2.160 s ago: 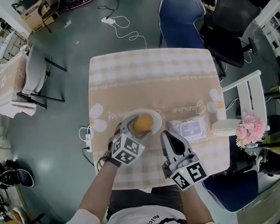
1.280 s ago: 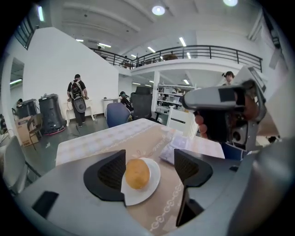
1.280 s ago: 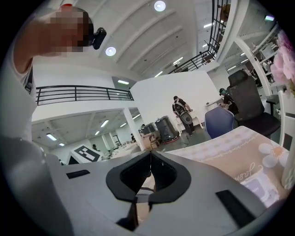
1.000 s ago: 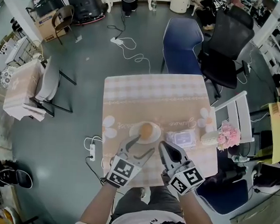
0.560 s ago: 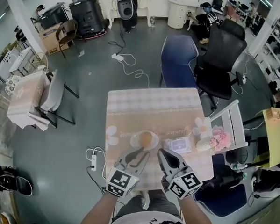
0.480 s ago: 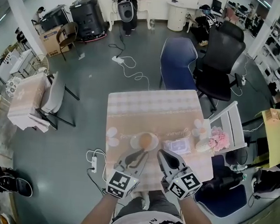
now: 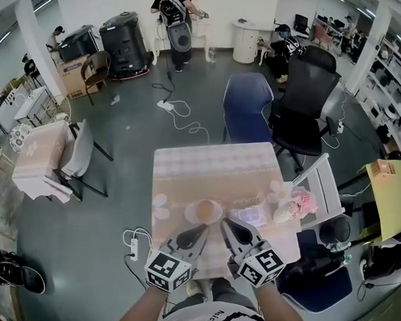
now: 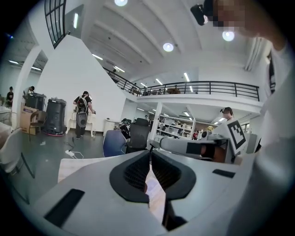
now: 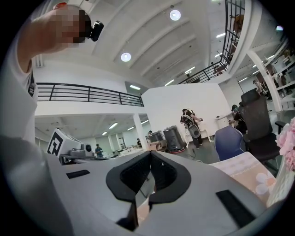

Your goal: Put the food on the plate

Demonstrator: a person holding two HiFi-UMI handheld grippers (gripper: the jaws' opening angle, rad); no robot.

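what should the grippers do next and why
Probably draw both back and stop: the food already sits on the plate, the left gripper has just been closing its jaws on nothing, and the right gripper is shut and empty.

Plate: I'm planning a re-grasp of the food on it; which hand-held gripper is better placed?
Left, probably. The left hand-held gripper points straight at the plate with the food; its jaws have just been closing, empty. The right hand-held gripper, shut and empty, sits off to the side, nearer the packet.
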